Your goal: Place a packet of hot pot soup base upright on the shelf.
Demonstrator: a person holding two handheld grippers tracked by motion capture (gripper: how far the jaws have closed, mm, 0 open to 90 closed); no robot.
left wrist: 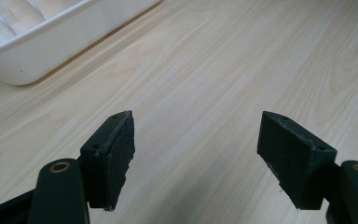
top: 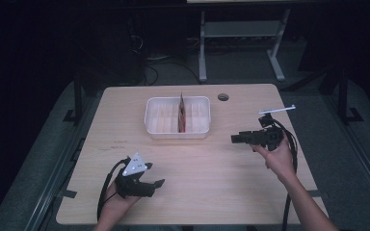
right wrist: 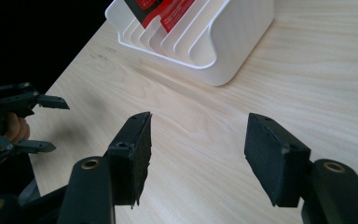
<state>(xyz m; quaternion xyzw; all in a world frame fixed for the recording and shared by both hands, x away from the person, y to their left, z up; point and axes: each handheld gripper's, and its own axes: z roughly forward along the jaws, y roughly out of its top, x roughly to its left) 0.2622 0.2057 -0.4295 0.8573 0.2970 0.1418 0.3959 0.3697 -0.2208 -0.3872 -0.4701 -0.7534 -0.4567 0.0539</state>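
Note:
A white slotted plastic rack (top: 177, 117) sits at the middle back of the wooden table, with a flat red item (top: 181, 113) standing upright in one slot. In the right gripper view the rack (right wrist: 223, 42) and the red item (right wrist: 163, 11) lie ahead at the top. The rack's corner (left wrist: 37, 42) fills the upper left of the left gripper view. My left gripper (top: 156, 185) rests low near the front left, open, nothing between its pads (left wrist: 116, 154). My right gripper (top: 236, 138) is held above the table right of the rack, open and empty, pads (right wrist: 137, 149) apart.
The light wooden table (top: 197, 168) has a round cable hole (top: 223, 96) behind the rack. Black cables trail from both grippers. Table legs and a dark floor lie beyond the far edge. The left gripper (right wrist: 42, 123) shows far off in the right gripper view.

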